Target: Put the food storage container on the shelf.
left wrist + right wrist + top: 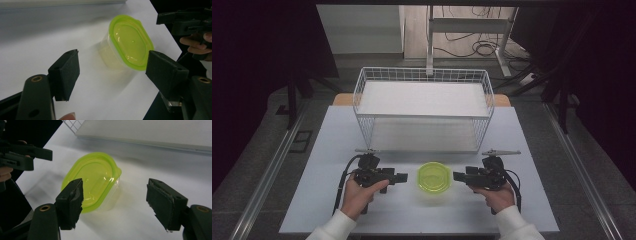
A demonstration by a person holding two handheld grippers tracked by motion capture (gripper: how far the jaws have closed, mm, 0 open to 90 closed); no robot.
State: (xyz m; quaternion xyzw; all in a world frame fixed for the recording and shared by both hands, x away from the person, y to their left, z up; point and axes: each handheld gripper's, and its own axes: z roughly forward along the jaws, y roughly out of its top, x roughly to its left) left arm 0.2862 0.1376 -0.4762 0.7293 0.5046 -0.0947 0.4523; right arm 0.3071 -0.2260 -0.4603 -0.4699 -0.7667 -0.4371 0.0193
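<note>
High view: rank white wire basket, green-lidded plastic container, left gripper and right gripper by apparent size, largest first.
1. White wire basket, by far the largest.
2. Left gripper and right gripper: they look alike, so no ranking between them.
3. Green-lidded plastic container, slightly smaller than either gripper, though the margin is narrow.

1 lidded container [433,177], 1 wire basket [424,107], 1 table [332,150], 2 grippers: left [402,177], right [458,176].

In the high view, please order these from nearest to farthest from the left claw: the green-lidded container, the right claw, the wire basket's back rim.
From the left claw:
1. Green-lidded container, just beside it at the table's front centre.
2. Right claw, on the container's other side.
3. Wire basket's back rim, far across the table.
</note>
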